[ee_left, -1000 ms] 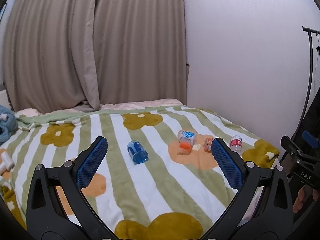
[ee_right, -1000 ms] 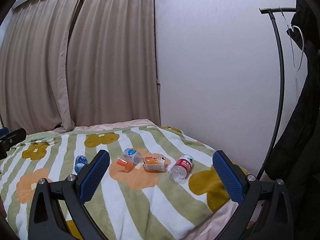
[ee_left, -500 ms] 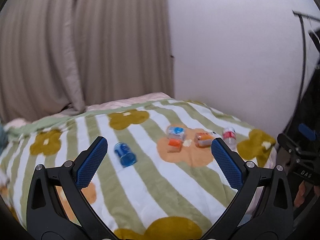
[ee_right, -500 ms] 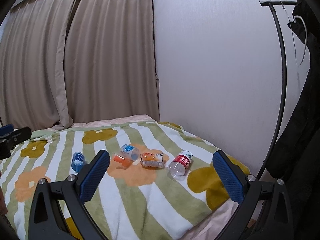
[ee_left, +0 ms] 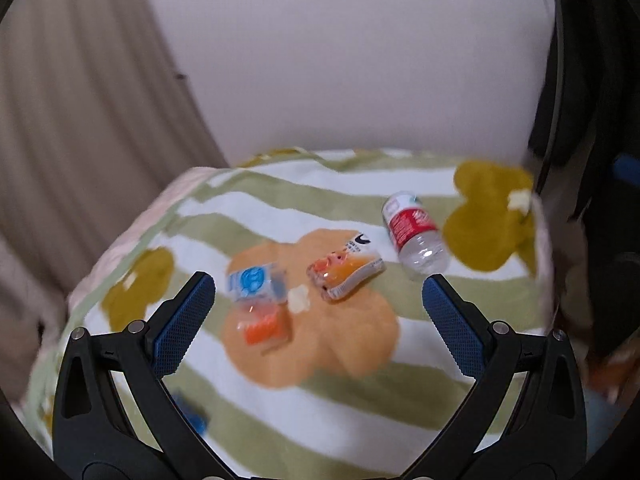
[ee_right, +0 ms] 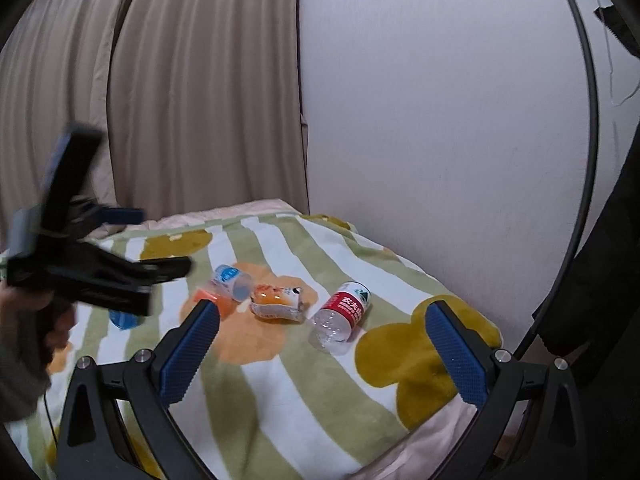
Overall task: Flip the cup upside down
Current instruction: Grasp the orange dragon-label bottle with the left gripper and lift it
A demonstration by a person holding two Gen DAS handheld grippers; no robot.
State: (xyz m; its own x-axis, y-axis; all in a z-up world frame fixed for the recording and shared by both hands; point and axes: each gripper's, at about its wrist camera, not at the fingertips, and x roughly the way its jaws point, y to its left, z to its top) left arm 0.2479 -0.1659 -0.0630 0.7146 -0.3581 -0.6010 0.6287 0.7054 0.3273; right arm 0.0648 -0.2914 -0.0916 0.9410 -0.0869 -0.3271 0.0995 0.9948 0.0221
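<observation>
Cup (ee_right: 231, 281) lies sideways, touching orange pouch (ee_right: 276, 301); bottle (ee_right: 345, 312) just beside.

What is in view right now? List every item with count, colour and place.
blue-label cup: one, clear, on its side on the blanket's orange flower
orange cup: one, beside the blue-label cup
blue cup: one, farther left, partly hidden
pouch: one, orange and white, mid-flower
bottle: one, clear with red label, lying right of the pouch
blanket: one, green and white stripes
curtains: beige, behind
left gripper: open
right gripper: open
</observation>
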